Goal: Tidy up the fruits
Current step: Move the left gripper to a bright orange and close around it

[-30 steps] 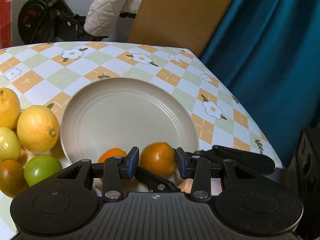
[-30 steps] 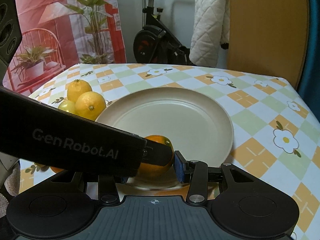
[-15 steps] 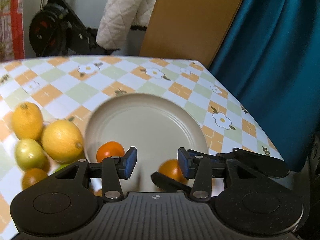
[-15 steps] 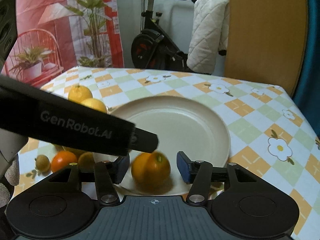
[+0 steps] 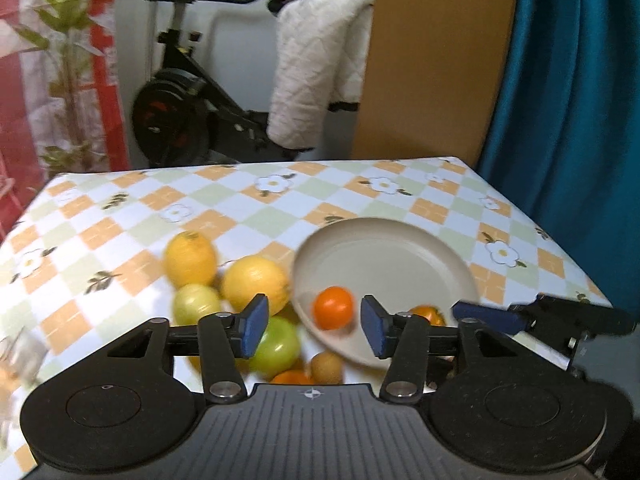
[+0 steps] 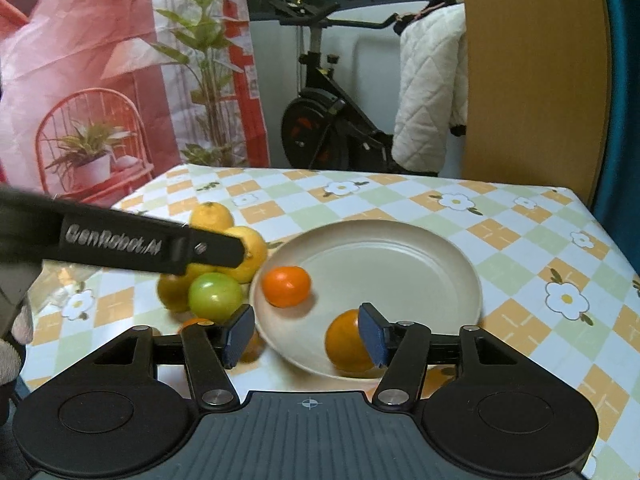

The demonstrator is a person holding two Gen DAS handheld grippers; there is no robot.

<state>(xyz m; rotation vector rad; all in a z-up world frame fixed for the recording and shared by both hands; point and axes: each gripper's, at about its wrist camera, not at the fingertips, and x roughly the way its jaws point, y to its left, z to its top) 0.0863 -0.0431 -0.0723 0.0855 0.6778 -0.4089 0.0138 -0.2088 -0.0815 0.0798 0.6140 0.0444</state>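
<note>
A beige plate lies on the checked tablecloth and holds two oranges: one at its left, one at its near edge. Left of the plate lie yellow lemons, a green fruit and small orange and brownish fruits. My left gripper is open and empty, raised above the fruits. My right gripper is open and empty at the plate's near rim, its right finger in front of the near orange.
The left gripper's black arm crosses the left of the right wrist view above the lemons. The right gripper's blue-tipped finger lies at the plate's right. Beyond the table stand an exercise bike, a cardboard panel and a teal curtain.
Both grippers have pulled back and up from the plate. The right gripper has let go of the orange, which now lies on the plate's near edge. The left view has swung left.
</note>
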